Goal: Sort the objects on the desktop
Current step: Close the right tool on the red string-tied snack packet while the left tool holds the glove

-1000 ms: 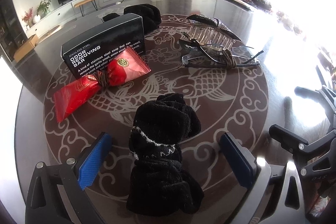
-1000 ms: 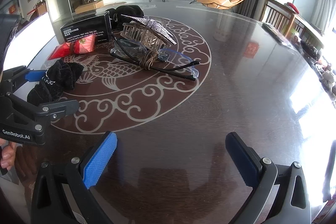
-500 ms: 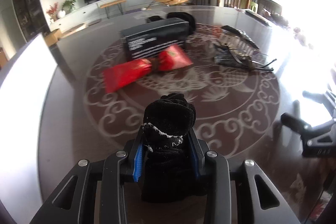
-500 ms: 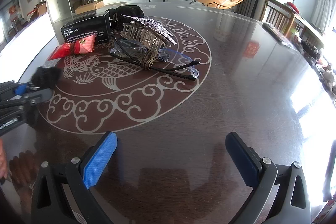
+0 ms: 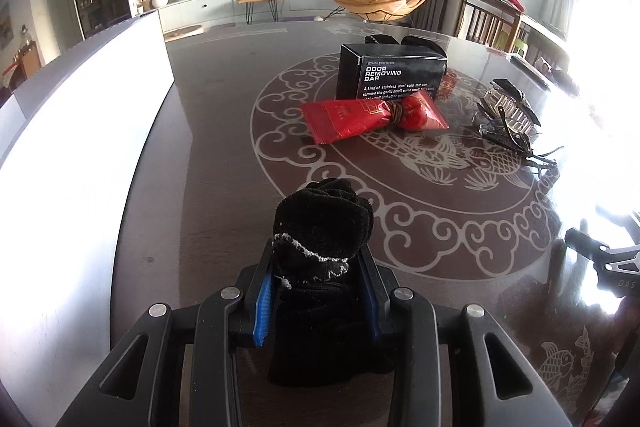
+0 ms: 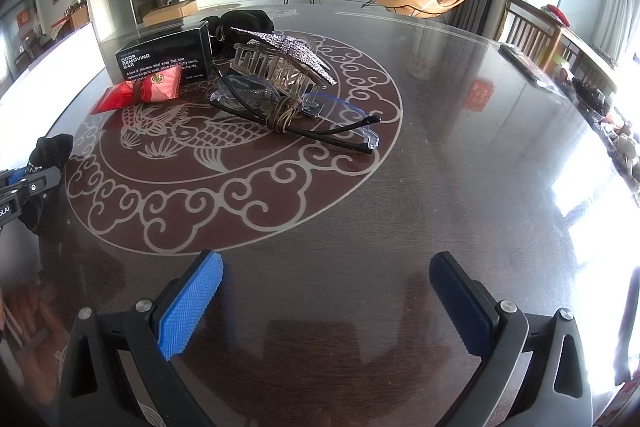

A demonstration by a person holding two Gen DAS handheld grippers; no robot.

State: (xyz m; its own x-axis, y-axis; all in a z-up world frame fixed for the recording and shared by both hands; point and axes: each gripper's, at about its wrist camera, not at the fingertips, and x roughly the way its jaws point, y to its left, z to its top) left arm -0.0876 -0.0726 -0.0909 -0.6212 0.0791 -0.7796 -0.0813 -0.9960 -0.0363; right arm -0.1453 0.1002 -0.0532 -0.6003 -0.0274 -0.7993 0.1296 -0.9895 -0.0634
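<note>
My left gripper (image 5: pixel 316 291) is shut on a black rolled sock (image 5: pixel 322 227) with a thin white trim, held over the dark table's left part; in the right wrist view that sock (image 6: pixel 50 151) shows at the far left. Further back lie a red packet (image 5: pixel 372 117) tied with cord, a black "Odor Removing Bar" box (image 5: pixel 390 73), a silver star hair claw (image 6: pixel 280 65) and clear glasses (image 6: pixel 296 111) with a cord knot. My right gripper (image 6: pixel 324 301) stands open over bare table, nothing between its blue pads (image 6: pixel 188 307).
A second black fabric bundle (image 6: pixel 244 23) sits behind the box. The round dark table (image 6: pixel 440 187) has a white fish-and-cloud pattern. A bright white surface (image 5: pixel 72 147) borders the table on the left. Wooden chairs (image 6: pixel 528 35) stand at the far right.
The left gripper closed on the black sock, then carried it leftward, turning toward the table's left side. The right gripper stayed still and open.
</note>
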